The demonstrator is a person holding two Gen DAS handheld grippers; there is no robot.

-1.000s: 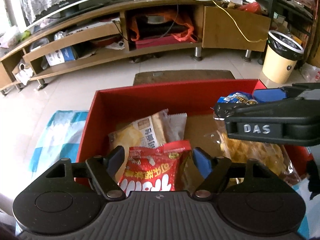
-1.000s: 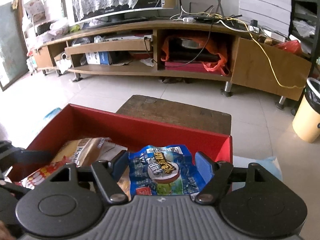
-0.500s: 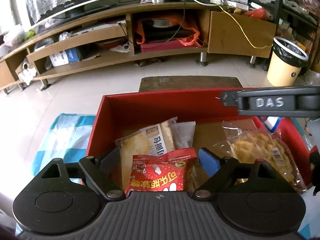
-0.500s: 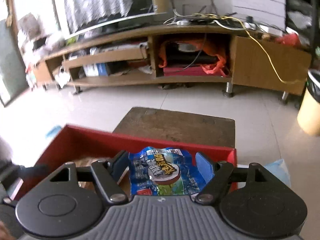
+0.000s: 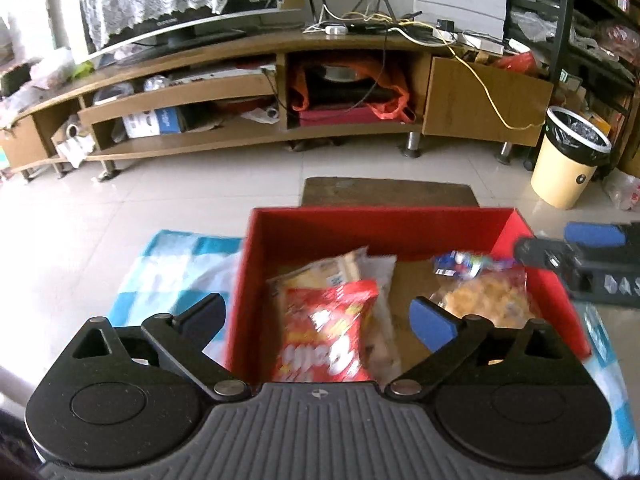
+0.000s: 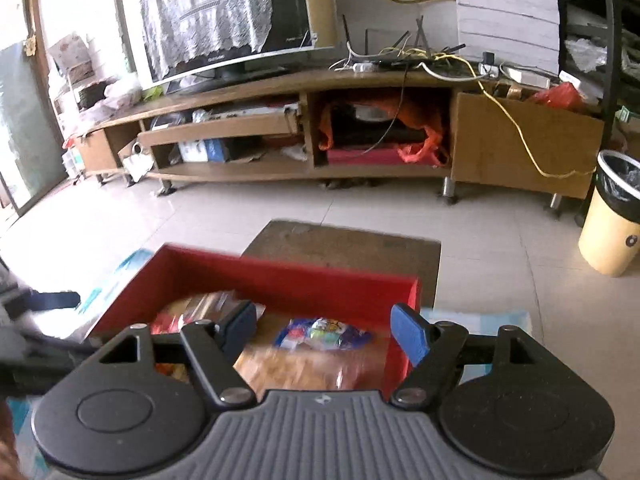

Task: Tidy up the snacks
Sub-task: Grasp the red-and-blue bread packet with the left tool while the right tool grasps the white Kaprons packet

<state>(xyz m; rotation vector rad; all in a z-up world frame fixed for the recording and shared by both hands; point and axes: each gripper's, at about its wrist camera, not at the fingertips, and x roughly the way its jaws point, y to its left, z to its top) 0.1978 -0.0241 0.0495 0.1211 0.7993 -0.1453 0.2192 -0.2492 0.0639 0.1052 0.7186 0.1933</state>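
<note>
The red box is the landmark here, and the snacks lie inside it. A red snack bag rests in the box's left half, toward the near wall, lying over a pale yellow packet that reaches toward the far wall. In the right half lies a clear bag of golden fried snacks, and a small blue packet sits on that bag's far end, near the box's far right corner. In the right wrist view the same blue packet lies loose on the golden bag, both blurred.

The left tool hangs above the near left part of the box with its fingers spread wide apart, clamped on nothing; the red bag lies below, between them. The right tool stands over the near right part of the box, its fingers also wide apart and empty, with the blue packet below the gap. From the left wrist view, the right tool's fingers show just past the box's right wall.

The box rests on a blue-and-white checked cloth. Beyond its far wall lies a brown mat on the tiled floor. Farther off stands a long wooden TV stand, and to the box's far right a cream bin with a black liner.
</note>
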